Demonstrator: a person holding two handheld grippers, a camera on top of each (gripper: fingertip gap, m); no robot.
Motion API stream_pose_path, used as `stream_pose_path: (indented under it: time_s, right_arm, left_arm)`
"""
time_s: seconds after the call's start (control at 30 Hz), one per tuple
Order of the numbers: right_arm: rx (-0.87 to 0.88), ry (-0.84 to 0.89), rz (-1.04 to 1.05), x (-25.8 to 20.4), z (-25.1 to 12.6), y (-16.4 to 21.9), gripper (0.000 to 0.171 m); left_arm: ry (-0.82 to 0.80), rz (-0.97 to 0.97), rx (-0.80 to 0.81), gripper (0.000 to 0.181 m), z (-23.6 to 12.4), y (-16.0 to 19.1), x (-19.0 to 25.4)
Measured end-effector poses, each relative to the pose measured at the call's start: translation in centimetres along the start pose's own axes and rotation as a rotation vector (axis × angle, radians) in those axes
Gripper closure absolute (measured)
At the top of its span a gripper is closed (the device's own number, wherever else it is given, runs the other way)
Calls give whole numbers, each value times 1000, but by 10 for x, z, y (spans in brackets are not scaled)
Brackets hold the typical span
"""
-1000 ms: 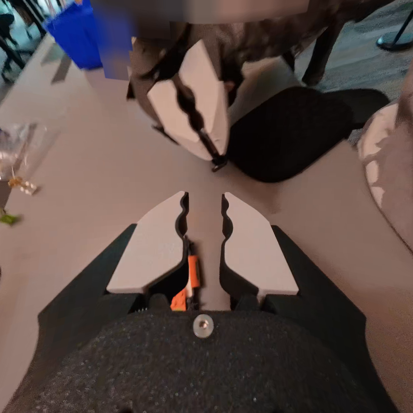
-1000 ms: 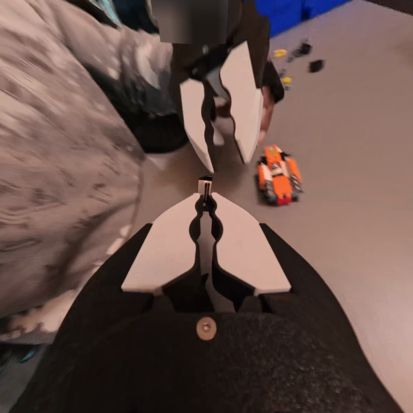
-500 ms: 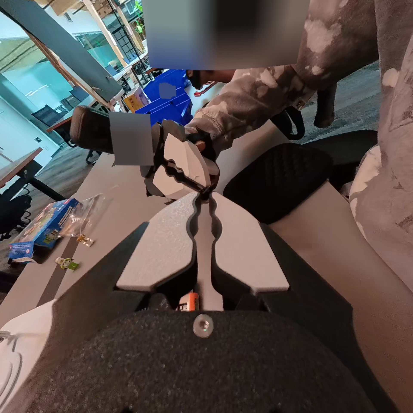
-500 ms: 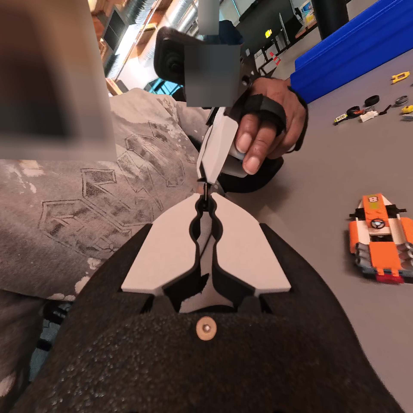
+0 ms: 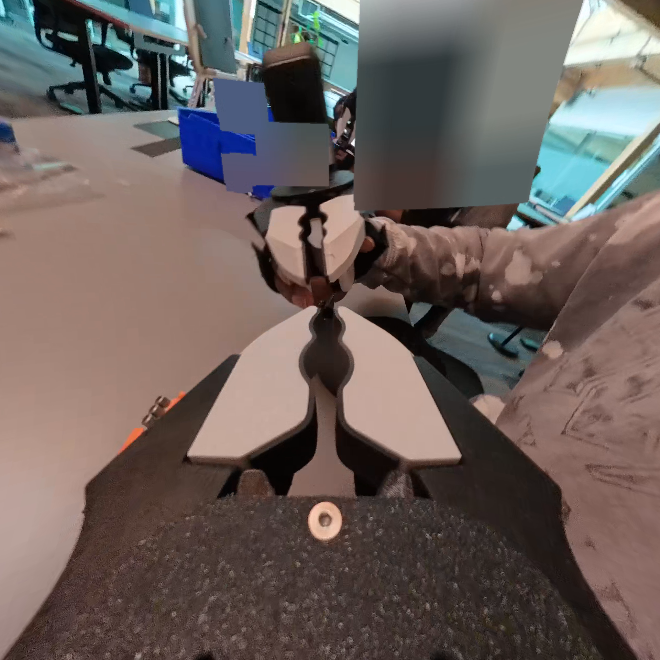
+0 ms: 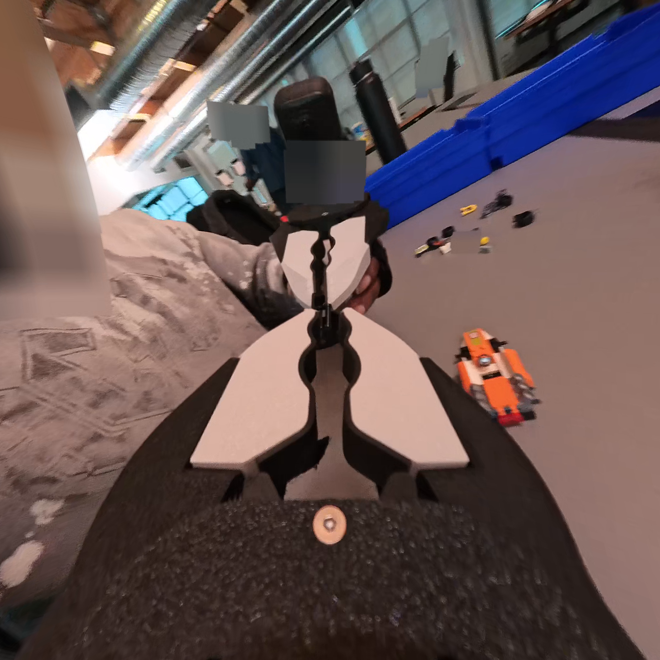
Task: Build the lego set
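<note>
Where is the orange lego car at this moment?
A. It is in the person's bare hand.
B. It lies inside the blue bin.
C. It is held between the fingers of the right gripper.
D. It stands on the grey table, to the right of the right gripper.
D: in the right wrist view the orange lego car stands on the grey table, untouched, beside the right gripper.

Even indoor light, brightest from the windows (image 5: 585, 150) behind, leaves soft shadows on the table (image 6: 571, 285), while both wide-angle views bend strongly toward the edges and motion blur smears the background, sleeve (image 5: 589, 321) and small loose pieces (image 6: 475, 228).
</note>
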State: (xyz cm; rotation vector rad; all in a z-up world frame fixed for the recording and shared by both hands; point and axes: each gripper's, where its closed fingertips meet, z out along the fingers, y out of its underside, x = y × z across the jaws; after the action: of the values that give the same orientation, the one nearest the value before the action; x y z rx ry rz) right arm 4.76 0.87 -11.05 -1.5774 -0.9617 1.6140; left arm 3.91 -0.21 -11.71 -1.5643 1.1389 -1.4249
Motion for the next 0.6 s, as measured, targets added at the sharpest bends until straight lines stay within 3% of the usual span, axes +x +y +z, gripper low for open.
stream_pose_path:
  time_s: [0.13, 0.27, 0.43, 0.53, 0.6]
  right_arm:
    - [-73, 336, -126, 22, -10, 3, 153]
    - [37, 668, -92, 34, -14, 1, 143]
    - [376, 680, -23, 15, 4, -16, 121]
    - [511, 648, -56, 2, 9, -31, 124]
    - [509, 659, -81, 2, 13, -34, 128]
  left_arm:
    - [-72, -70, 52, 177, -1, -2, -18]
    - [-287, 107, 151, 177, -6, -14, -38]
    - [-459, 504, 179, 177, -5, -27, -25]
    - [-513, 641, 190, 177, -4, -30, -15]
    - [-539, 687, 199, 177, -6, -32, -10]
